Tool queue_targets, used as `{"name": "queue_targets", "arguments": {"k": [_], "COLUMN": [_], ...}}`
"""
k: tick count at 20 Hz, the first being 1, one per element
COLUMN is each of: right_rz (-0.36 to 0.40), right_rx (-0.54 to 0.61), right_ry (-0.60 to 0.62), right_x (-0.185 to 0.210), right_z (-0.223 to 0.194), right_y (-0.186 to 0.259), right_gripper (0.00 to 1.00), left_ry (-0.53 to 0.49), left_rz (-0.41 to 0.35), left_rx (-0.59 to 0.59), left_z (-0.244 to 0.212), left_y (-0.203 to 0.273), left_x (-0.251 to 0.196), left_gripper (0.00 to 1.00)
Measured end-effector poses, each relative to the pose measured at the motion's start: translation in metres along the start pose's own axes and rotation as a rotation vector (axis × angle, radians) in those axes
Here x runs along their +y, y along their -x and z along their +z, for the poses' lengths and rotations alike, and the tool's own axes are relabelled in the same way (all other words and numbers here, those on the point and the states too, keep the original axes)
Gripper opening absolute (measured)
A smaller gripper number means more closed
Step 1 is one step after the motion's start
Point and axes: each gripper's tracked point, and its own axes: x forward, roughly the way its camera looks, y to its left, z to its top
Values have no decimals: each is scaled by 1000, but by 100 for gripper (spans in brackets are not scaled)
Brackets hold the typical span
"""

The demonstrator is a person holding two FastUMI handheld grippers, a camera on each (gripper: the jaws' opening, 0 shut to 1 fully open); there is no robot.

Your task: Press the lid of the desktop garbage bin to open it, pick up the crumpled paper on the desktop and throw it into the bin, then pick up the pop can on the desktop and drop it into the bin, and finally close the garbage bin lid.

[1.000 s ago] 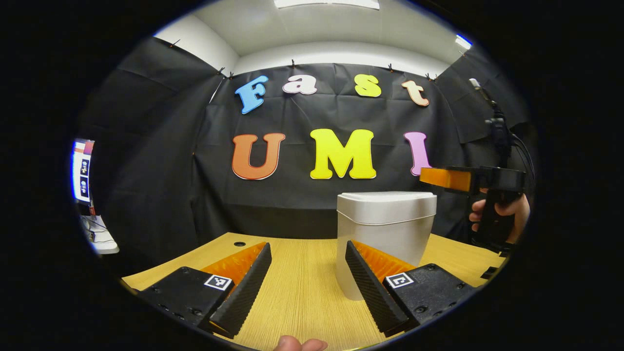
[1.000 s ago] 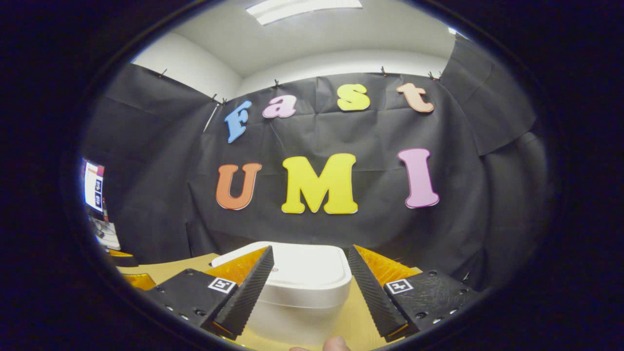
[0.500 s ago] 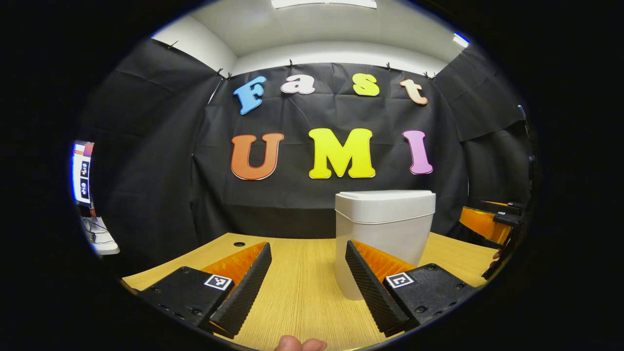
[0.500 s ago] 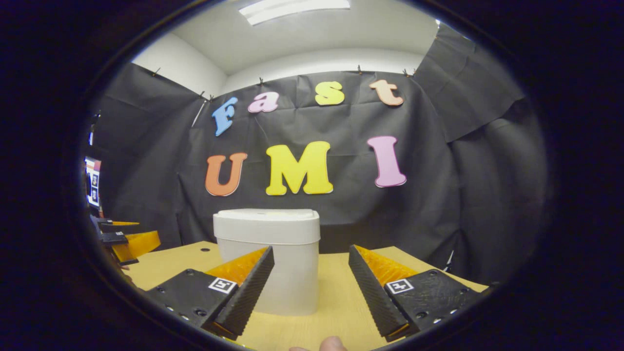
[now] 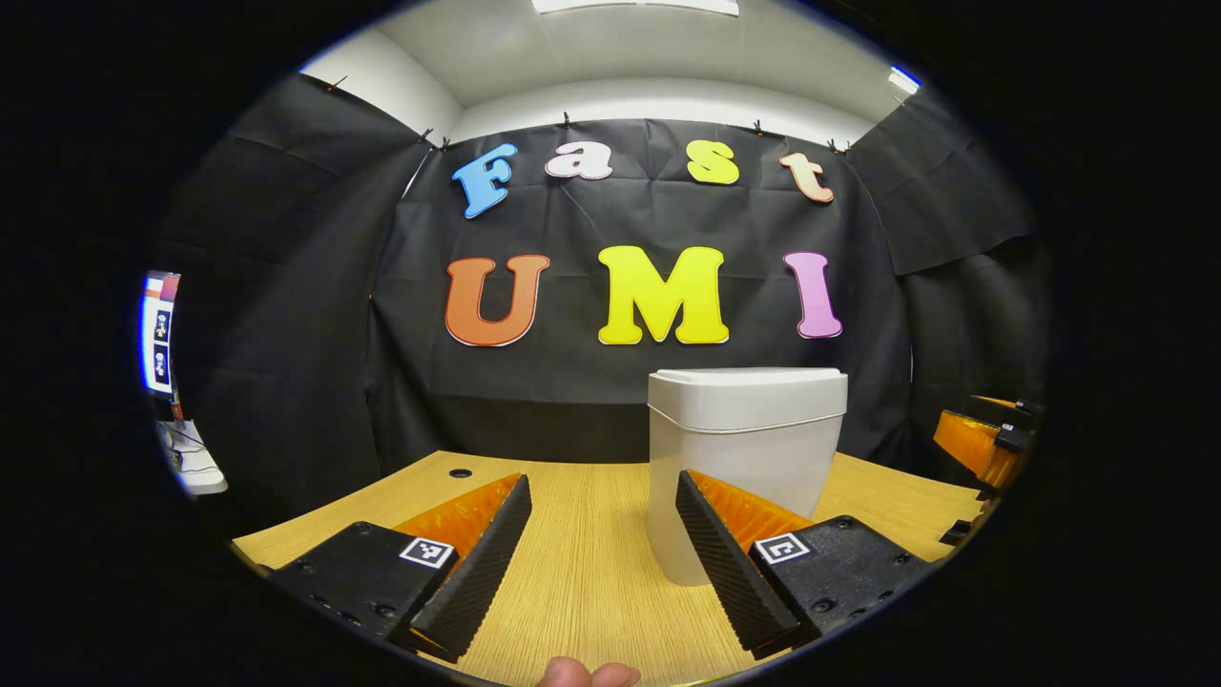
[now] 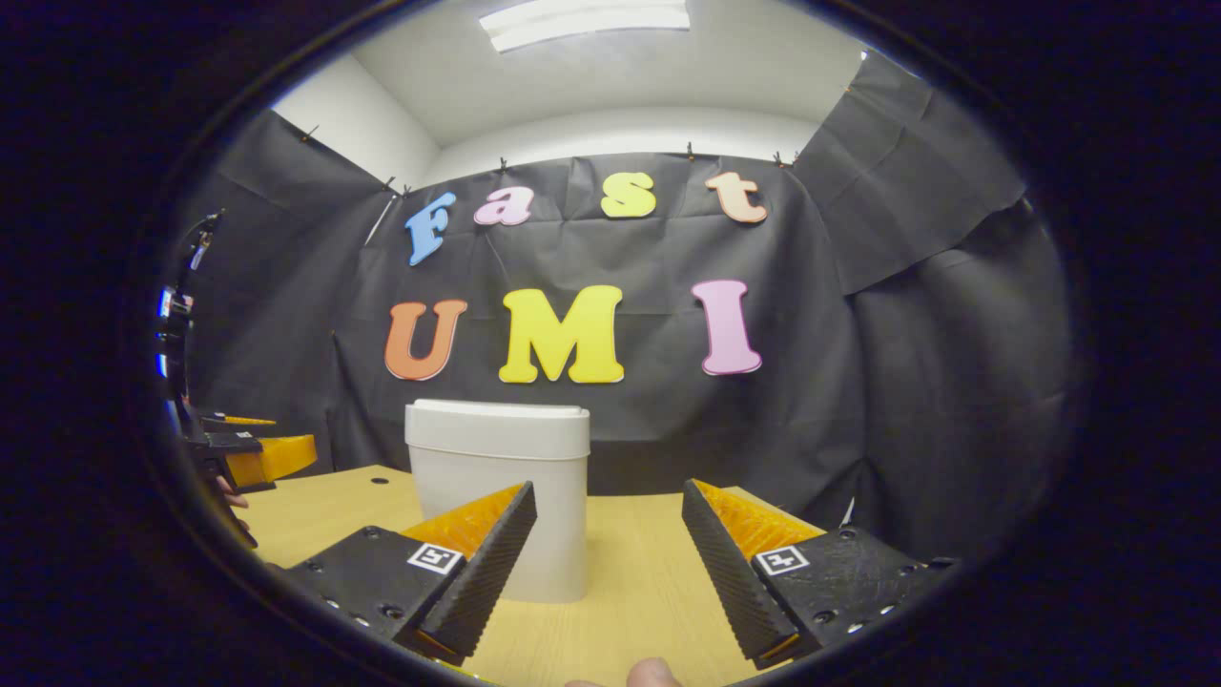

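Garbage bin (image 5: 744,458) stands upright mid-bench (image 5: 582,572), lid (image 5: 747,386) shut. Left gripper (image 5: 603,563) spread wide, empty, low over the bench's near edge, bin just ahead of its right finger. Right gripper (image 6: 609,563) also wide, empty, bin (image 6: 501,496) behind its left finger.

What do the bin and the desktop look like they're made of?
Bin: probably plastic, off-white, smooth with a soft sheen and moulded rounded corners; lid looks the same. Desktop: light wood-look surface with straight fine grain, likely laminate, matte.
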Motion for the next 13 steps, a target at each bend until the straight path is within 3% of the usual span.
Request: {"name": "queue_targets", "arguments": {"k": [13], "right_rz": [10], "right_rx": [-33], "right_ry": [27], "right_x": [9], "right_z": [5], "right_y": [-2], "right_gripper": [95], "left_ry": [-3], "left_rz": [-7], "left_rx": [3], "left_z": [0], "left_y": [0], "left_x": [-2], "left_gripper": [98]}}
